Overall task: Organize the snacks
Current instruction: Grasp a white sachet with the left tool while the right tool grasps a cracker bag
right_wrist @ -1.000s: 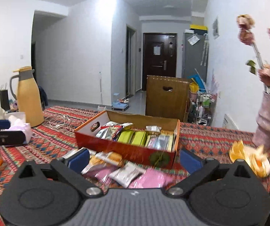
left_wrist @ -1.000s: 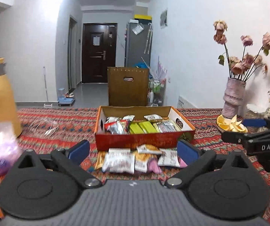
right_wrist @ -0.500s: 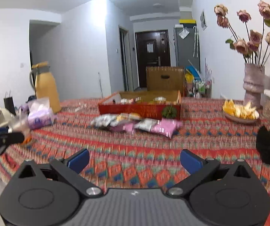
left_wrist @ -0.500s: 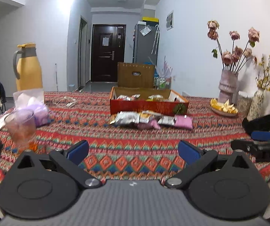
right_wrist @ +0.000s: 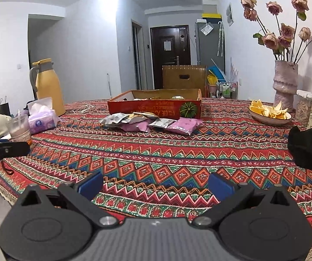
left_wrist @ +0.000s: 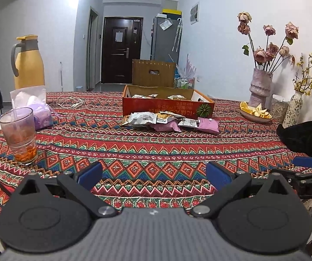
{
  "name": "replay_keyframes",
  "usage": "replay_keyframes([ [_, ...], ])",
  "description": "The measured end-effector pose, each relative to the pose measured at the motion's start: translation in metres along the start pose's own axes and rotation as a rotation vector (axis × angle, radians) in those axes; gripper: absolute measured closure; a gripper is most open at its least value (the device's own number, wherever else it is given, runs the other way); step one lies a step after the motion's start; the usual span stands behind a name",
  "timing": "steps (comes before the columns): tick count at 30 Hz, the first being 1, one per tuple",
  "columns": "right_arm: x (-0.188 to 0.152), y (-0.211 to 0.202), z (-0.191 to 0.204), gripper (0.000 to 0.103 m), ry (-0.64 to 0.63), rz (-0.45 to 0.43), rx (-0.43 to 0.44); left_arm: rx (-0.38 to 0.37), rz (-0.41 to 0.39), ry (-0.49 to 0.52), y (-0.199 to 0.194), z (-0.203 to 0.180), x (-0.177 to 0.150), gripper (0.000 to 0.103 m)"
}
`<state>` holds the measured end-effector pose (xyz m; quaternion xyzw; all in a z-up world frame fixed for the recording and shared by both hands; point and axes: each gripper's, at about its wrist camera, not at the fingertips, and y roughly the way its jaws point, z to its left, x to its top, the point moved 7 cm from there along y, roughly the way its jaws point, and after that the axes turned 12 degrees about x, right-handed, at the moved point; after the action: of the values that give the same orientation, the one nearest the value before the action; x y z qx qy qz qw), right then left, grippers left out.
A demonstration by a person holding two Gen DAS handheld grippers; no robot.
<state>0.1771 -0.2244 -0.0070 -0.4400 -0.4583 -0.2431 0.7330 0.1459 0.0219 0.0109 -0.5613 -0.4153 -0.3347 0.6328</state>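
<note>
Red cardboard, that is the snack box (left_wrist: pixel 166 106), and it stands far across the table (left_wrist: pixel 156 152) from both grippers. Some packets already lie inside it; a small heap of loose snack packets (left_wrist: pixel 169 120) lies on the patterned cloth just in front of its near wall, silver ones on the left and a pink pouch (right_wrist: pixel 185 125) on the right.

Both the left gripper (left_wrist: pixel 153 175) and the right gripper (right_wrist: pixel 156 184) hover low over the near edge of the table, jaws spread wide, nothing between them.

I think the danger is in the long reach. A glass with a straw (left_wrist: pixel 18 133) stands near the left gripper, and a sideways swing could tip it onto the cloth. The packets overlap each other, so a pinch may take two at once or only a slippery corner, and the packet can drop. A black cloth bundle (right_wrist: pixel 310 145) lies on the right side and could catch the right gripper.
</note>
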Motion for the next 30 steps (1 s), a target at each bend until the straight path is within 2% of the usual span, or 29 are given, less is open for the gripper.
replay_keyframes([
  [6,0.008,0.026,-0.006,0.0,0.017,0.026,0.018,0.002,0.045,0.001,0.037,-0.001,0.006,0.0],
  [11,0.026,0.062,-0.022,0.0,0.026,0.037,0.002,-0.003,0.041,0.034,0.082,-0.001,0.028,0.0],
  [14,0.039,0.088,-0.031,0.001,0.033,0.046,0.006,-0.014,0.029,0.058,0.124,-0.004,0.046,0.0],
  [20,0.068,0.139,-0.04,0.003,-0.001,0.059,0.035,-0.075,0.062,0.093,0.224,-0.018,0.078,0.0],
  [23,0.083,0.167,-0.044,0.003,-0.013,0.066,0.054,-0.089,0.077,0.133,0.268,-0.027,0.084,0.001],
  [26,0.098,0.195,-0.049,0.007,-0.015,0.077,0.068,-0.097,0.099,0.173,0.302,-0.033,0.082,0.006],
  [29,0.109,0.222,-0.053,0.007,-0.017,0.089,0.089,-0.119,0.125,0.13,0.319,-0.027,0.078,0.014],
  [30,0.112,0.232,-0.054,0.008,-0.011,0.095,0.102,-0.133,0.139,0.11,0.323,-0.025,0.076,0.024],
])
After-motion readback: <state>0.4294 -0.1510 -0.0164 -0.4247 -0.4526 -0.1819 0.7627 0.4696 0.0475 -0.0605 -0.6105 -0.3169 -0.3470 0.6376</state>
